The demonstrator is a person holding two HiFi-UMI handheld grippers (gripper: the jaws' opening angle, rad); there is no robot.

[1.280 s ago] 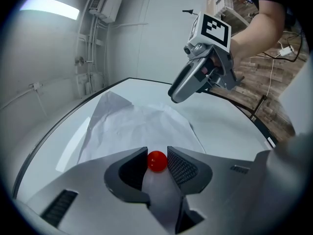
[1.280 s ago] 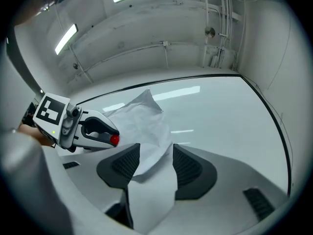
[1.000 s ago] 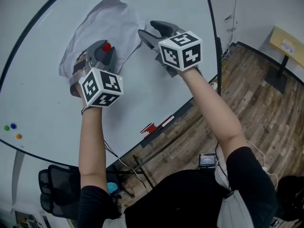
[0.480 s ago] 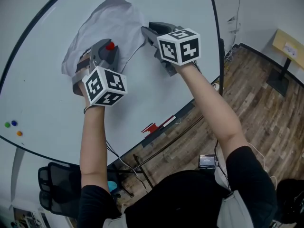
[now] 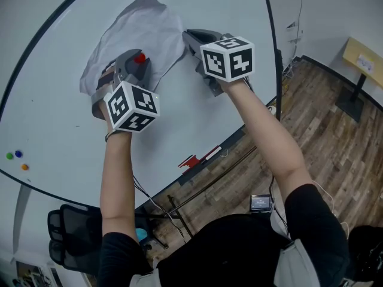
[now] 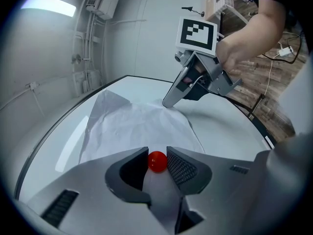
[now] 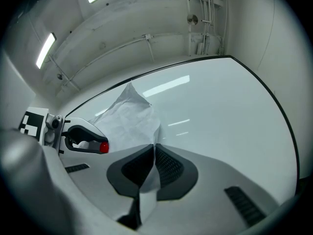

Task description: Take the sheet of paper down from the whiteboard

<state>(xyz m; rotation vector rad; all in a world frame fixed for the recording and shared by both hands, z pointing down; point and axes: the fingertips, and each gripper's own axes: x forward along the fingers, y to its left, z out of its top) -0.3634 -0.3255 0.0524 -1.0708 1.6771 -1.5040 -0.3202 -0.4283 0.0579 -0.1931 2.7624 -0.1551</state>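
No letters, numbers or brand names can be read anywhere. The only printed marks are black-and-white square code patterns. One set is on the left cube, carried by the left gripper. The other is on the right cube, carried by the right gripper. A small dark device on the wooden floor has a pale patch too small to read.
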